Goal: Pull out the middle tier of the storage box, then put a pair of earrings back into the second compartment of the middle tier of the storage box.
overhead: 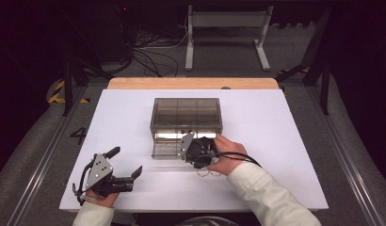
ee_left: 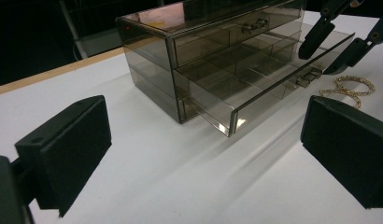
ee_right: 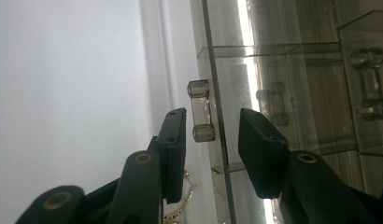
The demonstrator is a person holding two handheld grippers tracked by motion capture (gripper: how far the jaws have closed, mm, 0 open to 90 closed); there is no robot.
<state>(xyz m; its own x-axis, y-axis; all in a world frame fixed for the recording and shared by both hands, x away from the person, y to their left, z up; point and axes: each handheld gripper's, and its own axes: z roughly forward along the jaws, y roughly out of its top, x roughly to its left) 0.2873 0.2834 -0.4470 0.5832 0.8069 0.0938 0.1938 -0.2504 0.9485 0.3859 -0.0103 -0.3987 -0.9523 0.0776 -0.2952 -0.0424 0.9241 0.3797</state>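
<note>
A smoky clear drawer box [overhead: 186, 113] stands mid-table with its lower drawer [ee_left: 255, 86] pulled out toward me. My right gripper [overhead: 188, 143] is at the drawer's front. In the right gripper view its jaws [ee_right: 210, 135] straddle the clear bar handle [ee_right: 200, 112] and the front panel, with small gaps and no pad pressing. A gold chain [ee_left: 351, 88] lies on the table just beside the drawer front, under that gripper. My left gripper [overhead: 126, 161] rests at the near left of the table, wide open, nothing between its pads [ee_left: 68, 149].
The white tabletop [overhead: 285, 141] has a wooden strip along its far edge [overhead: 191, 83]. The upper drawer [ee_left: 236, 32] of the box is pushed in. Beyond the table are a metal stand [overhead: 226, 21] and floor cables [overhead: 153, 56].
</note>
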